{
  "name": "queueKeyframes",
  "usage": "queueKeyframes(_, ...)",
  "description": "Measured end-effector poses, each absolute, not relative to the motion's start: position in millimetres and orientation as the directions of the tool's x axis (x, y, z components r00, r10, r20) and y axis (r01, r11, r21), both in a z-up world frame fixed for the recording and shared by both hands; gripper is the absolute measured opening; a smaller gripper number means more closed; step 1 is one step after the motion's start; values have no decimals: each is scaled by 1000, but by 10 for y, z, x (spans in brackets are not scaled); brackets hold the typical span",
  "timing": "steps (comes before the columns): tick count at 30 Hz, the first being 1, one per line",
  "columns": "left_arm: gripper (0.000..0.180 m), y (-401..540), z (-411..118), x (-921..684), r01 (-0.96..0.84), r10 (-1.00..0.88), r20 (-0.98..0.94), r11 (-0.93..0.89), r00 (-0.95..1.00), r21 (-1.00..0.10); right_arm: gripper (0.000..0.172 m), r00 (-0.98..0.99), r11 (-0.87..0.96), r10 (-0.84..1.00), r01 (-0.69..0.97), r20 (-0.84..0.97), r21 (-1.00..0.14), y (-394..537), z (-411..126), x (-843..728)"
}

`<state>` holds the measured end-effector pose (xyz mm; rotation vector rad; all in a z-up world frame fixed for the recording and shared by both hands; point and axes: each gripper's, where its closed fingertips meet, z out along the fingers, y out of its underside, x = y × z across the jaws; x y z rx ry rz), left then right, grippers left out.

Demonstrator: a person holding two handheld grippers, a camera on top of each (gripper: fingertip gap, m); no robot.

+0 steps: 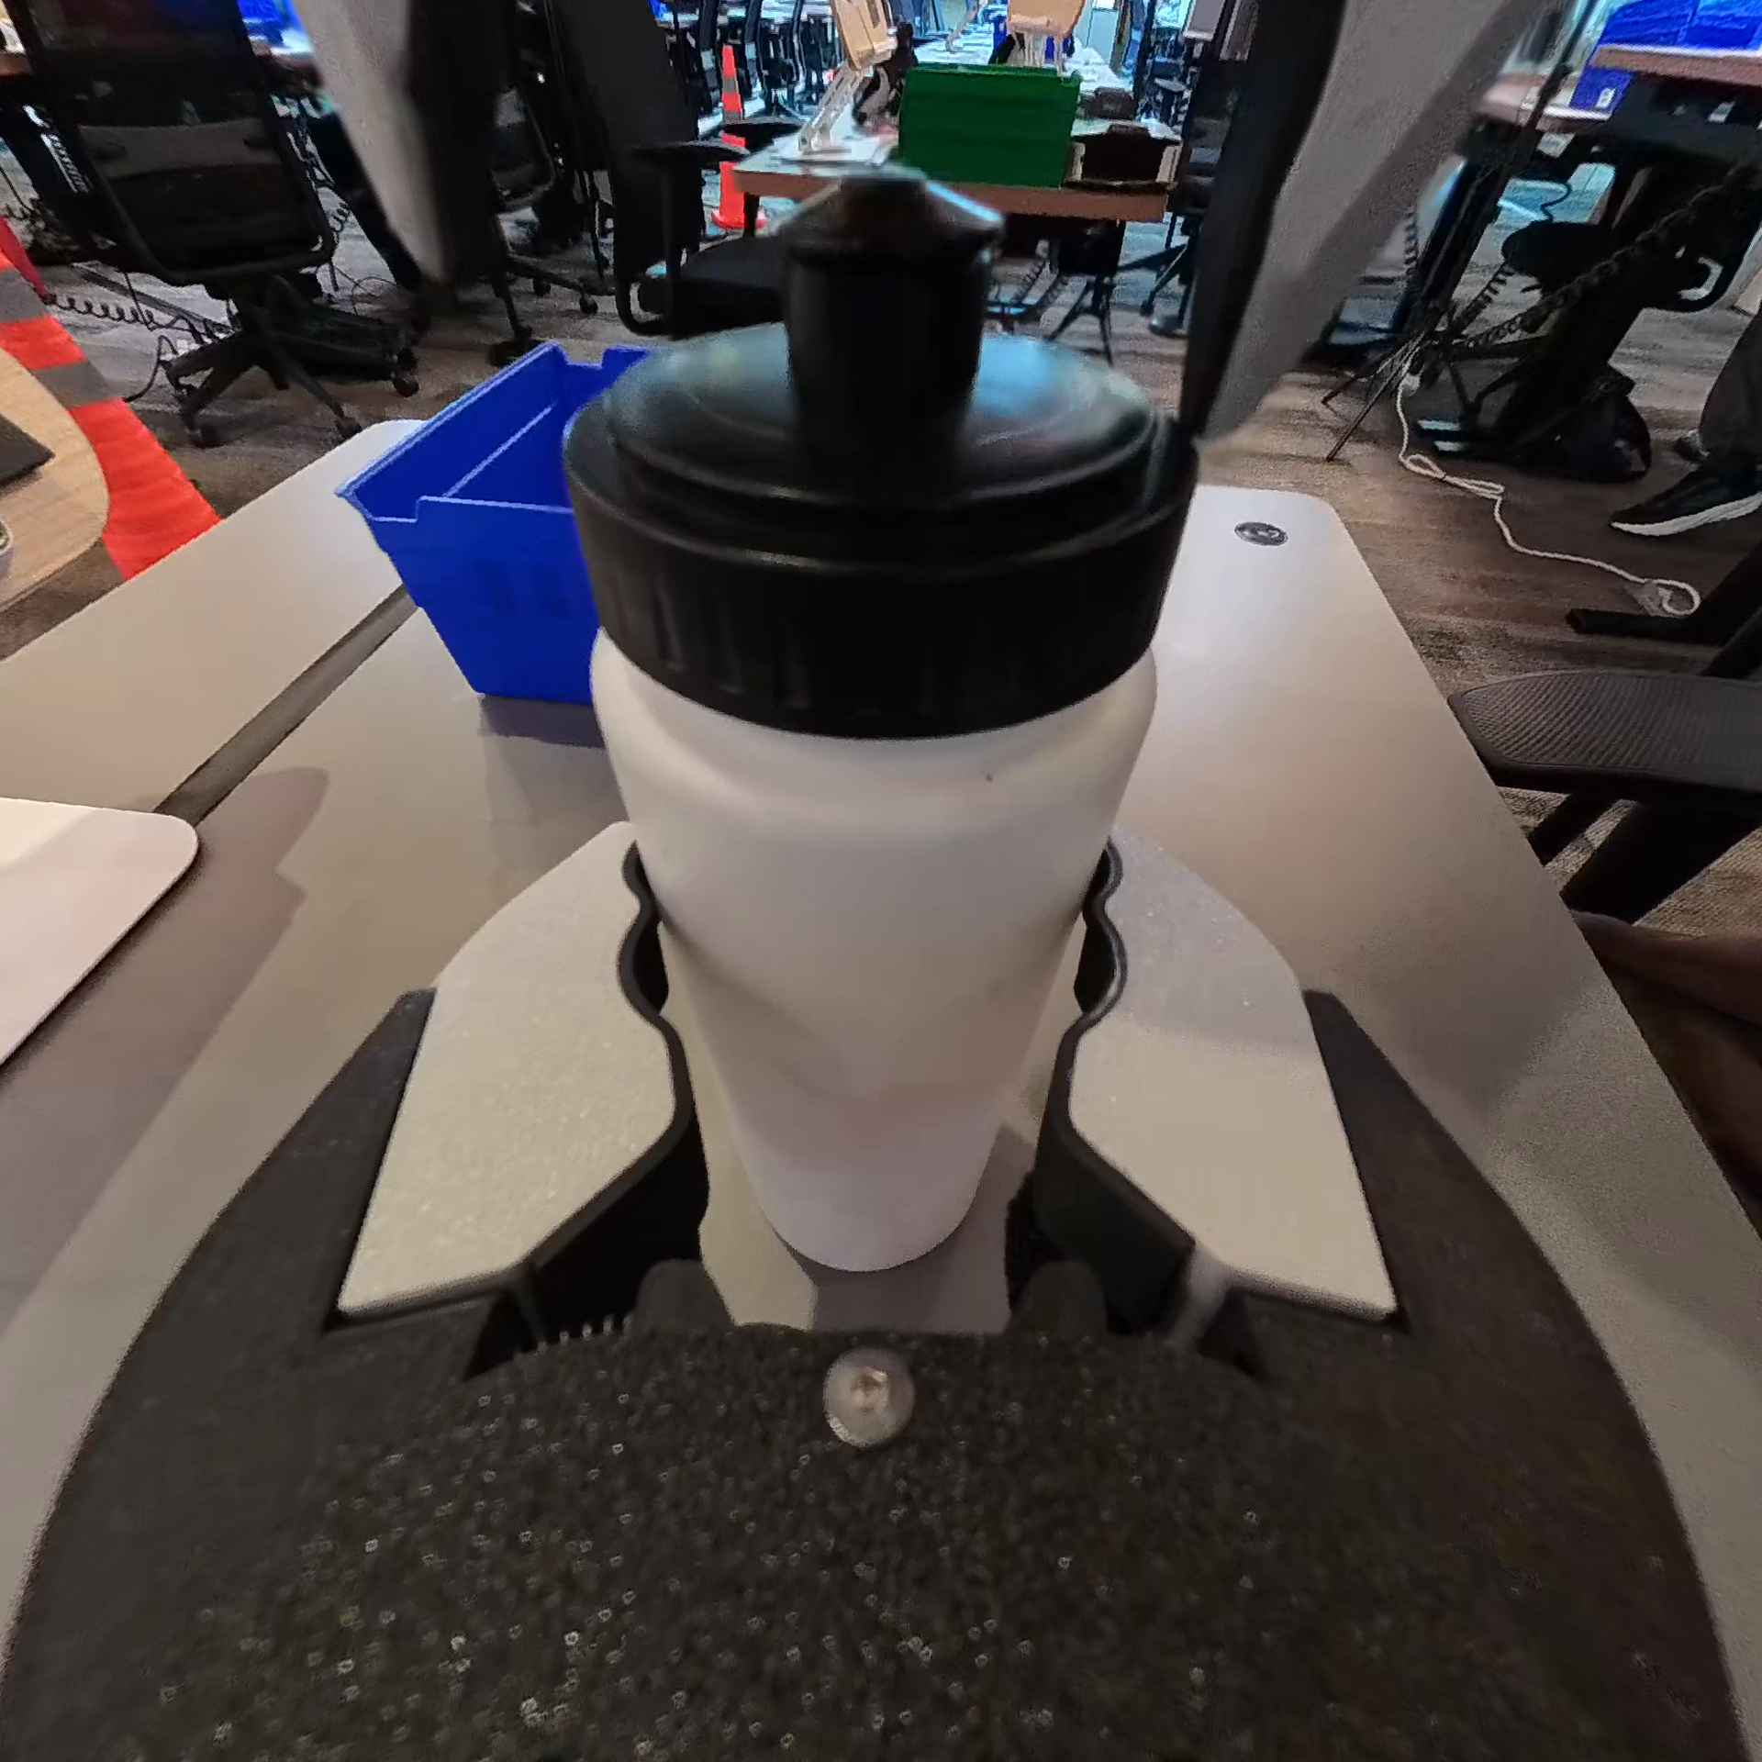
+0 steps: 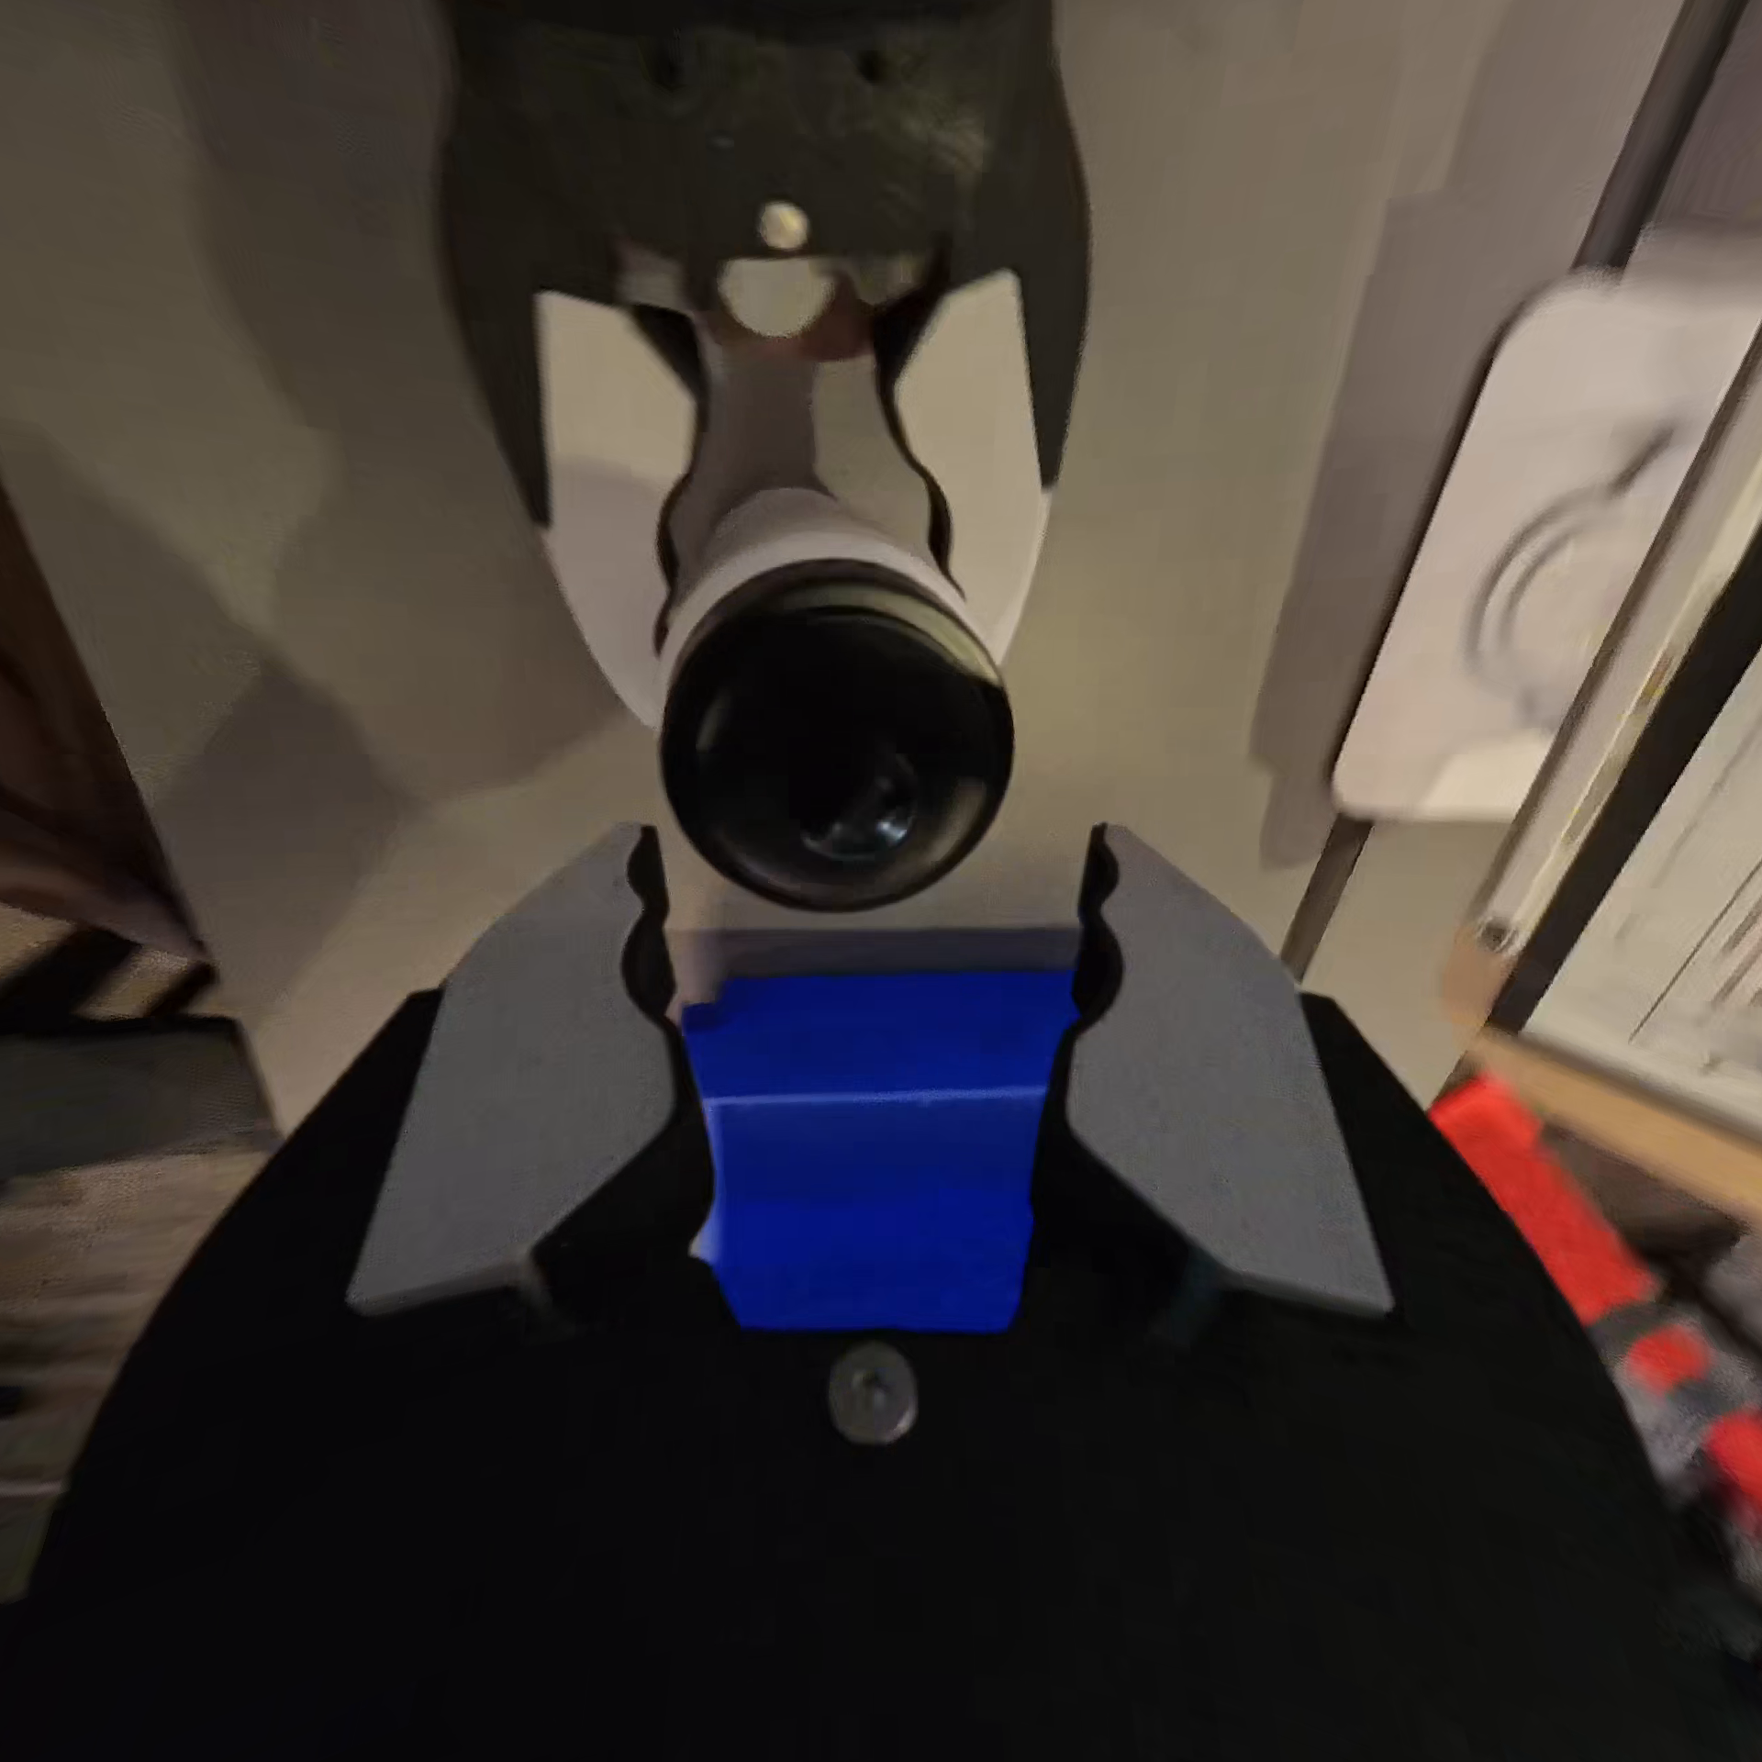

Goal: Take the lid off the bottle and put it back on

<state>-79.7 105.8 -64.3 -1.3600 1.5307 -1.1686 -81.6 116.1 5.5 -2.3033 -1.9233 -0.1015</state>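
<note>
Between my left gripper's [image 1: 872, 915] 2 grey fingers [image 1: 534, 1068] stands the white plastic bottle [image 1: 872, 953], upright on the pale grey table [image 1: 1335, 763], its long axis vertical. Both wavy black pads press its lower body, so that hand is clamped on it. The ribbed black screw lid [image 1: 877, 572] with its spout is seated on top. A blue plastic bin [image 1: 477, 543] sits just beside the bottle on the far left, and bare table lies to the right.

From my right gripper [image 2: 872, 906], looking down, the same lid [image 2: 834, 753] faces up at me just ahead of my fingertips [image 2: 563, 953], which stand spread with nothing between them. The blue bin [image 2: 872, 1144] shows below the gap. I judge the right hand is nearer the lid; it needs to advance until the pads straddle the ribbed rim, with room on both sides.
</note>
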Motion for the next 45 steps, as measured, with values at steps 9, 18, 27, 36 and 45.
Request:
queueKeyframes(9,85,1047,-649,-800,-298,-989,24,21,-145,-954,68,-46,50,999,968,23,-245,1121,58,-961)
queueKeyframes(18,84,1051,-651,-801,-300,-989,29,16,-145,-954,68,84,-88,996,983,-31,-158,1118,-44,-908)
queueKeyframes(27,84,1045,-653,-809,-302,-988,26,21,-149,-953,68,687,-687,727,727,-11,25,1050,-45,-918)
queueKeyframes(36,84,1045,-656,-801,-300,-989,30,16,-147,-954,85,224,-206,962,971,157,-124,1225,66,-901)
queueKeyframes(45,85,1025,-660,-800,-302,-987,31,19,-158,-953,56,-305,331,943,887,131,-322,1079,177,-1080)
